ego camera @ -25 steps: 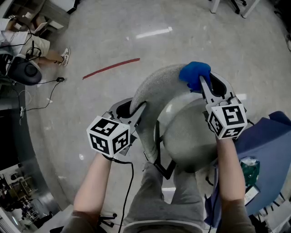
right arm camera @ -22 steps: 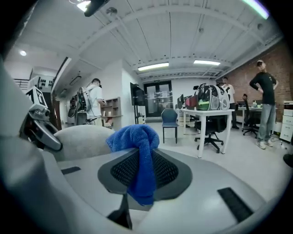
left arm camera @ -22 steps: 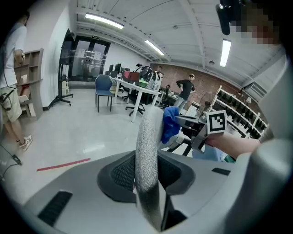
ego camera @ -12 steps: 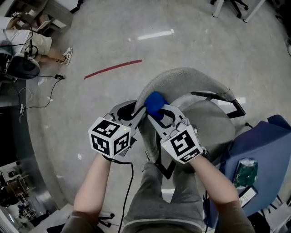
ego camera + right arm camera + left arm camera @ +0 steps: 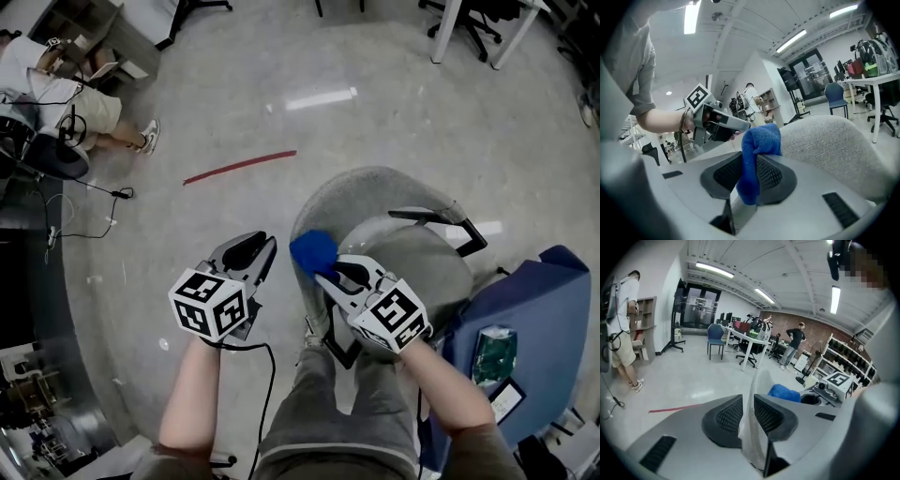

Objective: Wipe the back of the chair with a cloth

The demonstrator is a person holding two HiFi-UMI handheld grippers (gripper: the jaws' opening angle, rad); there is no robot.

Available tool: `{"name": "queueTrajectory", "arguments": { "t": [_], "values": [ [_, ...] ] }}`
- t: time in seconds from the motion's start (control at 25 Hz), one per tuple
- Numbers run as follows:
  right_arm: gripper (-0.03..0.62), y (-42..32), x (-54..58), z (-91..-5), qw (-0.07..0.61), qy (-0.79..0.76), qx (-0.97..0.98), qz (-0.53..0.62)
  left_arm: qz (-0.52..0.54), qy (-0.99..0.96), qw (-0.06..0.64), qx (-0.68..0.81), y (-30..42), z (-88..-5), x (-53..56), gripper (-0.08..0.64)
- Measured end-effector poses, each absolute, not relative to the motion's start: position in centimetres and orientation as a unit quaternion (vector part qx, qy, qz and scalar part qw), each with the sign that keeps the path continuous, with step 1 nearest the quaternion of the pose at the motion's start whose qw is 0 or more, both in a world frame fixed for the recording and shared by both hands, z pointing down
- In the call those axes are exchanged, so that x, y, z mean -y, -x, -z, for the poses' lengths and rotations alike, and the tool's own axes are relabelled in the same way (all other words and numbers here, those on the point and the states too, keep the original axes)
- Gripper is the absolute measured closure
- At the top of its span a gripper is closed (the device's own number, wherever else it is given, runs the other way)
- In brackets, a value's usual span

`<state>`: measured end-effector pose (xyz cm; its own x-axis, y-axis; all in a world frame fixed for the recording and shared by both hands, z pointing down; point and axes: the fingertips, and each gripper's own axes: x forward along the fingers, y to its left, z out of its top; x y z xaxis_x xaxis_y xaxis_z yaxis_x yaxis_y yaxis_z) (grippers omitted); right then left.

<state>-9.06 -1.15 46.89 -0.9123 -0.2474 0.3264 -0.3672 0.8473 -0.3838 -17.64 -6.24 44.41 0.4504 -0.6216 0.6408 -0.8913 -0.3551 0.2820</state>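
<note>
The grey fabric chair back (image 5: 375, 183) curves around the seat (image 5: 422, 262) right below me. My right gripper (image 5: 323, 274) is shut on a blue cloth (image 5: 314, 251) and holds it against the back's left edge. In the right gripper view the blue cloth (image 5: 757, 145) bunches up between the pads, with the chair back (image 5: 834, 140) to its right. My left gripper (image 5: 262, 242) hangs just left of the chair and clear of it. Its jaws are closing with a narrow gap and hold nothing. The chair back's rim (image 5: 761, 380) shows through the left gripper (image 5: 748, 401).
A black armrest (image 5: 436, 217) sticks out on the chair's right. A blue chair (image 5: 553, 309) carrying a green item (image 5: 492, 342) stands at the right. A red tape line (image 5: 239, 166) marks the floor ahead. A person (image 5: 56, 84) sits at upper left, beside cables (image 5: 94, 197).
The left gripper let go of the chair back's left edge and drew away to the left. The right gripper swept the cloth from the back's far right over to its left edge.
</note>
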Motion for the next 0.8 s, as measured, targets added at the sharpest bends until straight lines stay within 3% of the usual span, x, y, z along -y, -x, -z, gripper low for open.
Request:
{"name": "queueTrajectory", "arguments": {
  "t": [0.24, 0.8],
  "values": [
    [0.495, 4.9, 2.5, -39.4, 0.106, -0.259, 0.95, -0.141, -0.243, -0.803, 0.247, 0.485, 17.4, -40.1, 6.1, 0.489],
    [0.495, -2.2, 2.5, -21.2, 0.044, -0.347, 0.936, -0.039, -0.174, -0.84, 0.164, 0.487, 13.8, -25.9, 5.2, 0.508]
  ]
}}
